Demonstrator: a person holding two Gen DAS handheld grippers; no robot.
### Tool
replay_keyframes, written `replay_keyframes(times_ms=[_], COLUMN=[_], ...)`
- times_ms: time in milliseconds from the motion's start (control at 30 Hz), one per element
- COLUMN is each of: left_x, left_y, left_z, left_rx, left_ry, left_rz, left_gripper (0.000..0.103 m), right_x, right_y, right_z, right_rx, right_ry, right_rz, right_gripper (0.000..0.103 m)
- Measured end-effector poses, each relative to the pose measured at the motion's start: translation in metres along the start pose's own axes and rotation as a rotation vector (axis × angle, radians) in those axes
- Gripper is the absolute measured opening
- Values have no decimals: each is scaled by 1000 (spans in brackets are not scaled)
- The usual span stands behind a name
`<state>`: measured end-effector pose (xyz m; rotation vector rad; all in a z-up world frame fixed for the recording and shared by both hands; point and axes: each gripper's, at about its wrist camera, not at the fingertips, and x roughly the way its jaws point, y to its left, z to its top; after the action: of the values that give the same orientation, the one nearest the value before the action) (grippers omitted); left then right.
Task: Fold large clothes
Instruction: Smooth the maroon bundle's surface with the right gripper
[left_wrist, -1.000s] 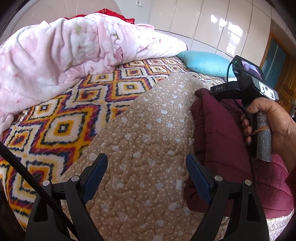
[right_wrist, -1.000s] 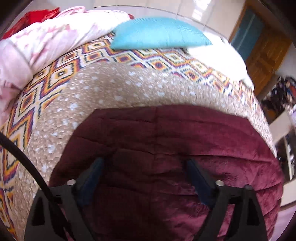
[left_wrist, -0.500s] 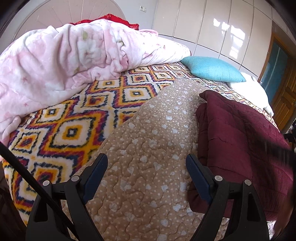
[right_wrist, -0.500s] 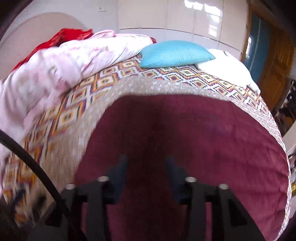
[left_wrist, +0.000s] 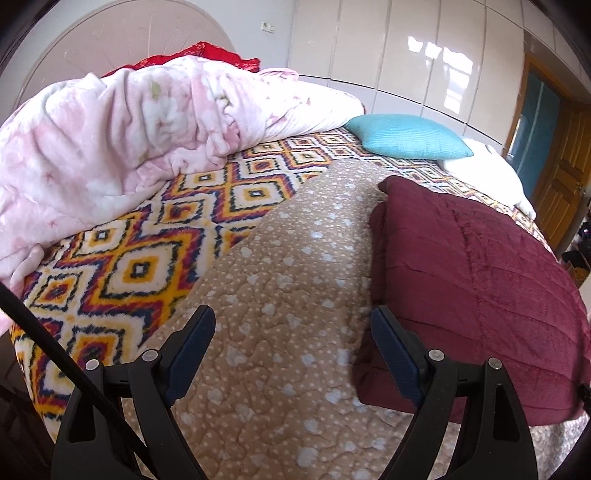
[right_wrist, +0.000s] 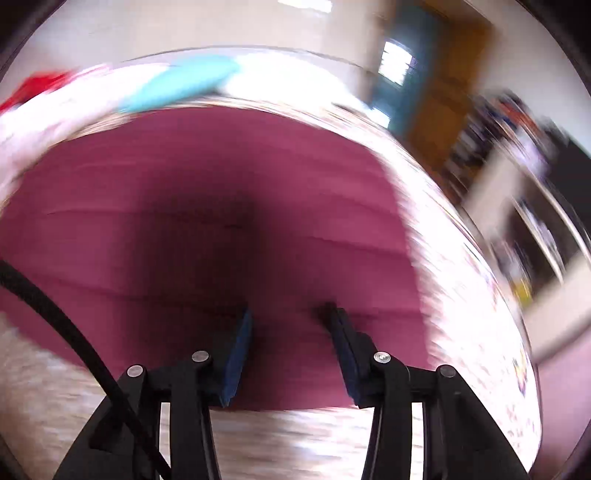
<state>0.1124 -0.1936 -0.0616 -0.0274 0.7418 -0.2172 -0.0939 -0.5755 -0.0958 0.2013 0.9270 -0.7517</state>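
the maroon quilted garment (left_wrist: 476, 291) lies folded into a thick rectangle on the tan dotted quilt (left_wrist: 280, 295), toward the near right part of the bed, its left edge beside the left gripper's right finger. over the last second the right gripper (right_wrist: 290, 332) has swung up and away with its jaws narrowing from wide to half closed, and its handle and the hand have left the left view; the fold looks finished and the hand seems to be retreating. the right view is smeared by motion, so whether the pads touch cloth cannot be told, though nothing seems pinched. the left gripper (left_wrist: 291, 328) hovers over the tan quilt, jaws spread wide and empty. beyond lie the patterned blanket (left_wrist: 122, 258), pink comforter (left_wrist: 110, 140) and blue pillow (left_wrist: 410, 136).
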Motion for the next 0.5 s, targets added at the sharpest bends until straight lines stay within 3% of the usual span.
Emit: replay_keyframes(times_ms=[100,200,367,500], left_x=[-15,-27,-30,-26], left_y=[-15,-37,-72,-90], left_z=[-5,-13,-31,-44], left_rx=[39,92,194,258], left_ry=[-29,-47,-43,-36], left_rz=[-31,-69,-105,-107], left_gripper=[85,85,85,85], right_x=[1,-21,-36,-6], right_y=[-54,-66,-20,34], right_z=[-5,7,59,104], right_rx=[105,162,130,103], right_ry=[23,-25,-97,-92], right_rz=[-92,-42,103,80], right_gripper=[47,47,47,47])
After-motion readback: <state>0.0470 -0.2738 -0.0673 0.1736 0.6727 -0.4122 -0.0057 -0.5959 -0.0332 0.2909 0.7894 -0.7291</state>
